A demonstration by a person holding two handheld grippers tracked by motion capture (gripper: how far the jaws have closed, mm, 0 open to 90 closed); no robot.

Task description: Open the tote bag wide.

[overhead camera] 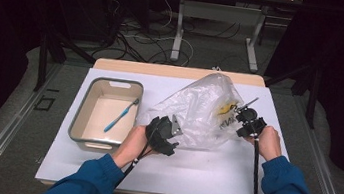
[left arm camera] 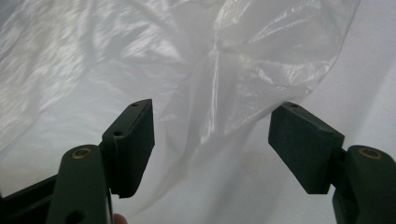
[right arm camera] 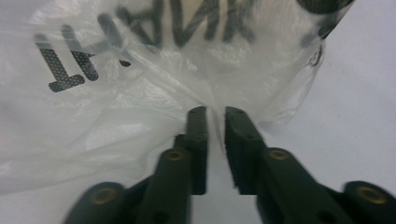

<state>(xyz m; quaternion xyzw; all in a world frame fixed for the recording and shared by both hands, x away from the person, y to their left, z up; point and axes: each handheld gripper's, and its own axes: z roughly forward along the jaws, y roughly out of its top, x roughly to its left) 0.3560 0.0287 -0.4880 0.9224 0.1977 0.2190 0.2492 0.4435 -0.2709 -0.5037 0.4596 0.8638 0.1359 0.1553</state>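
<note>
A clear plastic bag [overhead camera: 203, 111] with black lettering and a yellow patch lies crumpled on the white mat. At its near left corner is my left gripper [overhead camera: 178, 128]. In the left gripper view that gripper [left arm camera: 215, 109] stands open, jaws wide apart, with loose film of the bag [left arm camera: 187, 60] between them and untouched by the pads. My right gripper [overhead camera: 237, 116] is at the bag's right side. In the right gripper view its jaws [right arm camera: 215, 112] are only slightly apart, a thin fold of the bag [right arm camera: 140, 93] running into the gap, unpinched.
A grey-rimmed tray [overhead camera: 82, 110] sits at the left of the mat with a blue toothbrush [overhead camera: 121, 115] lying in it. The white mat [overhead camera: 200, 171] reaches to the near edge. Cables trail from both grippers along the blue sleeves.
</note>
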